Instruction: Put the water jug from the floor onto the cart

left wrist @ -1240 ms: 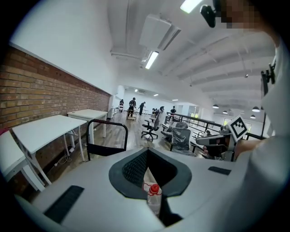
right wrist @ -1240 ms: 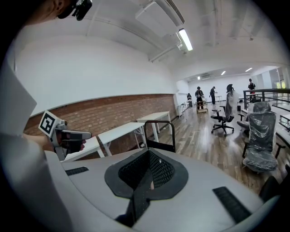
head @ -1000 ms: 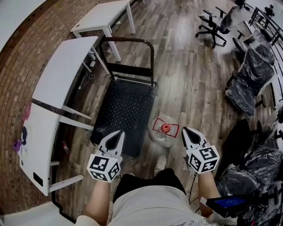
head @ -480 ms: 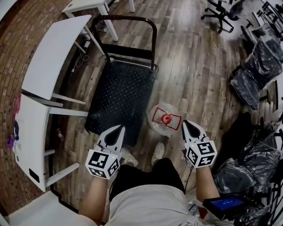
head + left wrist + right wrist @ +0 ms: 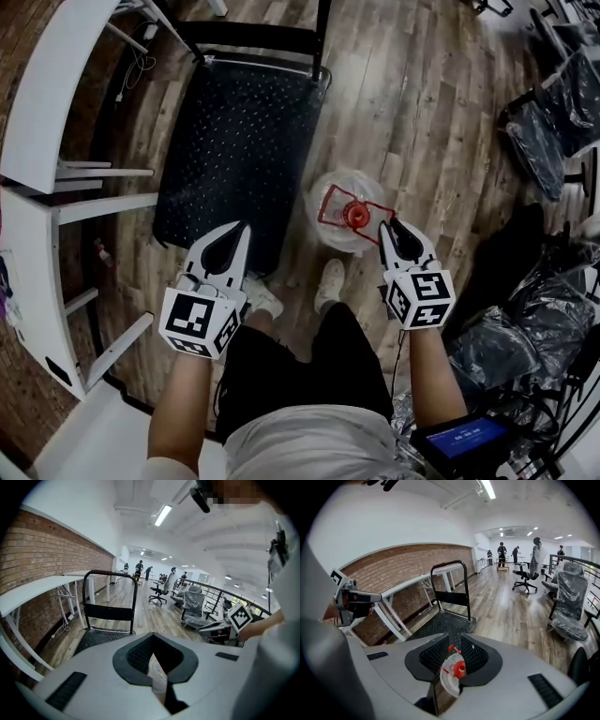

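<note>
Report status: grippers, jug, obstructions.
Left gripper shut, empty. Right gripper opening, nothing between jaws, by water jug. Water jug on floor beside cart. Nothing between them.

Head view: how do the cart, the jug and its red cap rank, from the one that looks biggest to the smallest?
1. Cart
2. Jug
3. Red cap
All three are down near the floor, so nearness to the camera hardly skews this order.

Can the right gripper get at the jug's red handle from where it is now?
Probably yes. The right gripper sits just beside the jug, which stands on open floor next to the cart. Its jaws are opening with nothing between them, and nothing blocks the red handle.
</note>
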Available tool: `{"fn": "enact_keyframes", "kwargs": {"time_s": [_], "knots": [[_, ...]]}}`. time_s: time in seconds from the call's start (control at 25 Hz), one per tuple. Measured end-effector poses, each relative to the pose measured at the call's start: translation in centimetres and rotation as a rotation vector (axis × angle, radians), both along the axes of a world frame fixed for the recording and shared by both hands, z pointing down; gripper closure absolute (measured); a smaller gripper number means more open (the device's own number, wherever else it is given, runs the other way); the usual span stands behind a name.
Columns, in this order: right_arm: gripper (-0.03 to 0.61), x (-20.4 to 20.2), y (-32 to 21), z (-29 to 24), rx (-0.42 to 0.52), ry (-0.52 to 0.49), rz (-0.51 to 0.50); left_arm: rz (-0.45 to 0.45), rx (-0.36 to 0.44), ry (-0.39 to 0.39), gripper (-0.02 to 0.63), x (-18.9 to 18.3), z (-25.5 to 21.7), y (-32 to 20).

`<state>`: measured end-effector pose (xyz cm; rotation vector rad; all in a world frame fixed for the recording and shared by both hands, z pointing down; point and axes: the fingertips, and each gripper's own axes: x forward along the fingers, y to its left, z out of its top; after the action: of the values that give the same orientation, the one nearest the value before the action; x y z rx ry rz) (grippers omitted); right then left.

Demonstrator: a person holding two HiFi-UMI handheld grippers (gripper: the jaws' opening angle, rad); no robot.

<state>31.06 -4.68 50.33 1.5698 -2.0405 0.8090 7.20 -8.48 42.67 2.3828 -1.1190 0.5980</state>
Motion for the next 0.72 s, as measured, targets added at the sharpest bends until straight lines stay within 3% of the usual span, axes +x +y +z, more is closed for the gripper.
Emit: {"fn": "enact_keyframes", "kwargs": {"time_s": [0.36, 0.72], "knots": [[0.319, -0.1, -0.7, 10.1, -0.056, 0.053, -0.022, -0.025, -0.039, -0.037, 0.615, -1.1, 6.5, 1.2], [0.226, -1.5, -0.8, 18.2, -0.141, 0.182, -0.097, -0.106, -0.087, -0.053, 0.614, -3.9, 10.4, 3.8]]}}
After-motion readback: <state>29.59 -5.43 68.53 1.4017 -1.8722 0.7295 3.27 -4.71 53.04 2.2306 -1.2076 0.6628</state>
